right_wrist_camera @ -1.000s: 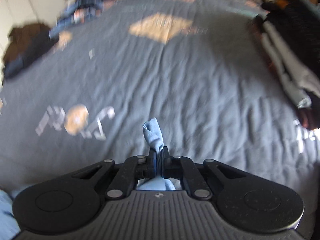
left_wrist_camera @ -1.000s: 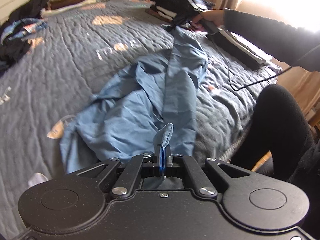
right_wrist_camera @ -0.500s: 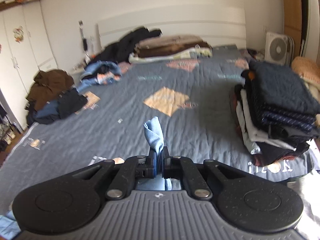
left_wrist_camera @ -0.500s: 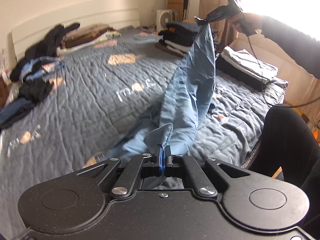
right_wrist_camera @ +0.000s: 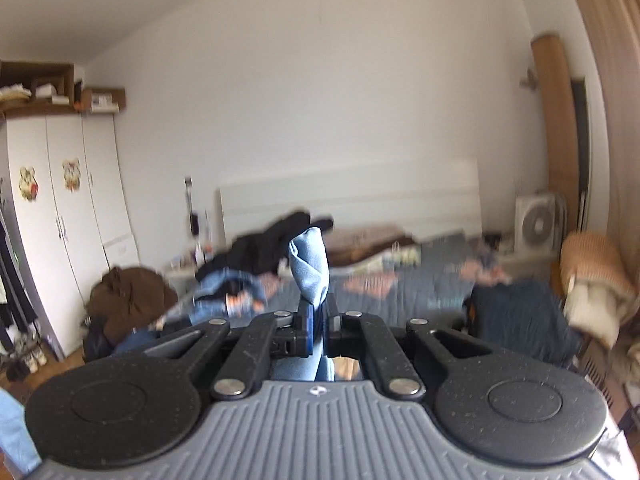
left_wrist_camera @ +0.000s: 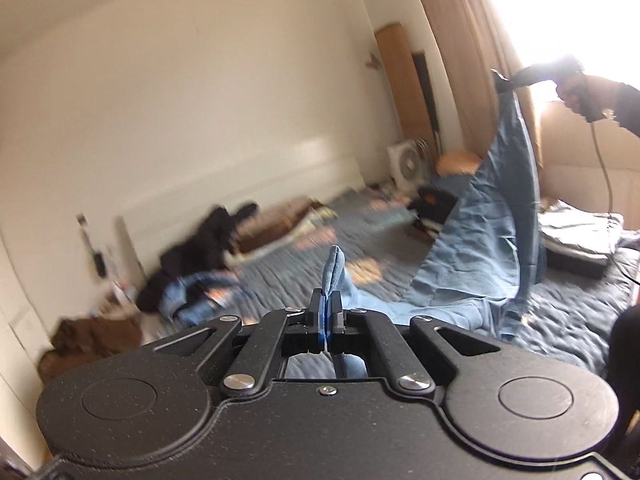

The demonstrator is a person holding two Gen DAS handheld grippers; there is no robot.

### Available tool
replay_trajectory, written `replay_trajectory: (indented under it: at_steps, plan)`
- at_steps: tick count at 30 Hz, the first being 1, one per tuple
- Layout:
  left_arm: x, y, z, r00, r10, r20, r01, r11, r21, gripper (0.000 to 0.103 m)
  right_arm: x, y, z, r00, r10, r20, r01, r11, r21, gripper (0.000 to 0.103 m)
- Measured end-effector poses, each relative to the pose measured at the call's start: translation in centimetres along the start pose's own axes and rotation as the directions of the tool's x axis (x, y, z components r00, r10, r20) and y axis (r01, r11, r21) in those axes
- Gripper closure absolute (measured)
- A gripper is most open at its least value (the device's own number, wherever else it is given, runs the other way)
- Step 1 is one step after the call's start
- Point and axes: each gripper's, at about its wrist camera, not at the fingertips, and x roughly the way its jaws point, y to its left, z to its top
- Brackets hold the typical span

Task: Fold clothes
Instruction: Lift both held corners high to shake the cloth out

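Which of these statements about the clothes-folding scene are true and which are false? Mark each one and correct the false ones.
1. The left hand-held gripper is shut on the light blue garment. True.
2. The right hand-held gripper is open and holds nothing. False: it is shut on a bunch of the same blue fabric.
3. The garment lies flat on the bed. False: the right gripper lifts one end high, so it hangs down to the bed.
4. A white fan stands beside the headboard. True.
5. The wardrobe doors are black. False: they are white.
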Motion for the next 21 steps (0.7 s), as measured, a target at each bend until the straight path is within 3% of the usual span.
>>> replay_trajectory:
  at_steps: [7,13,17,21]
  plan:
    - [-5.5,-1.7,6.5,0.986,0.079,0.147,-0.094,0.991,0.097,0.102,-8.4,1.8,4.9,0.994,-0.018,0.104,0.025,0.997,-0.068,0.099]
    - [-8.0,-3.1,9.2,0.968,0.111,0.225,-0.144,0.98,0.139,0.102,-8.3,1.5,4.2,0.996,-0.04,0.076,0.048,0.994,-0.098,0.099]
    - [-5.9,-2.4,8.6,0.969,0.114,0.217,-0.143,0.982,0.125,0.102,-8.3,1.3,3.8,0.997,-0.055,0.057,0.062,0.991,-0.118,0.099]
    - [-0.1,-0.9,6.5,0.982,0.101,0.162,-0.116,0.99,0.084,0.102,-8.3,1.1,3.4,0.997,-0.071,0.038,0.076,0.987,-0.139,0.099]
